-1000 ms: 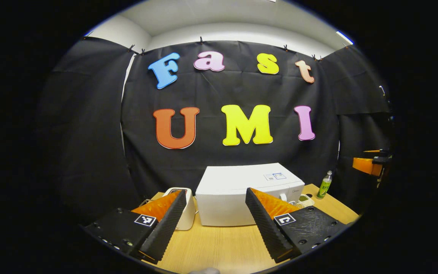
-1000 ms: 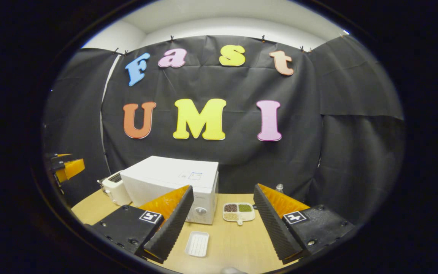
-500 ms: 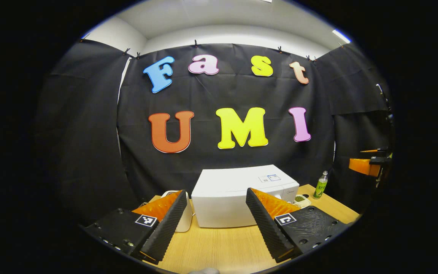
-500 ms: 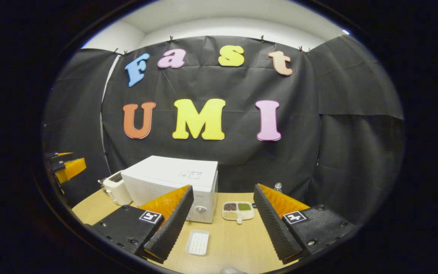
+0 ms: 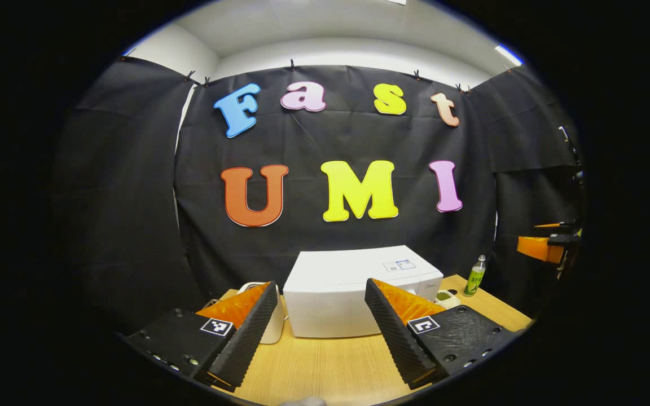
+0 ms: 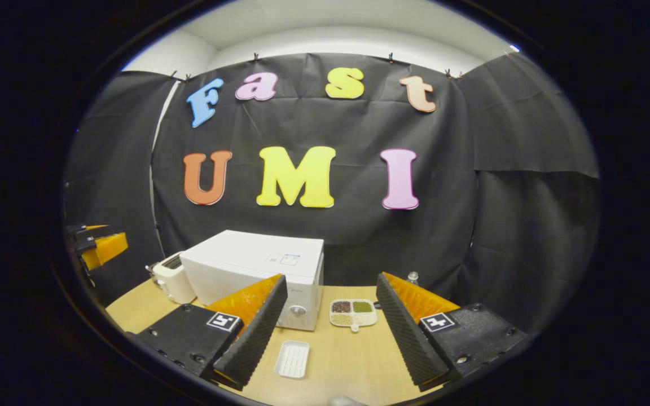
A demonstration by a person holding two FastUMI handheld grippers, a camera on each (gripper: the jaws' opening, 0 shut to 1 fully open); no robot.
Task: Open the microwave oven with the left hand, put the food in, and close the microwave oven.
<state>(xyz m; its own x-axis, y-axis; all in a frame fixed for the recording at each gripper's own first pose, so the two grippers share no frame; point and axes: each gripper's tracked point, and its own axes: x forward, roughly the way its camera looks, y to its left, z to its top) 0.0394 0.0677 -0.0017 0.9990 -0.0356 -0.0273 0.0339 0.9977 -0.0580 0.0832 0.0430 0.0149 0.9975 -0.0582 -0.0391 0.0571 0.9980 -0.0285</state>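
One white microwave oven (image 6: 257,270) stands shut near the table's (image 6: 353,361) back edge, a white toaster (image 6: 171,280) just beside it. Toward the front edge lie a divided food tray (image 6: 353,313) and an empty white dish (image 6: 293,359). Both the left gripper (image 5: 321,327) and right gripper (image 6: 330,332) hover wide apart, holding nothing. A green bottle (image 5: 476,275) stands near the back corner.

Sharp, evenly ceiling-lit frames, strong fisheye bending at edges.
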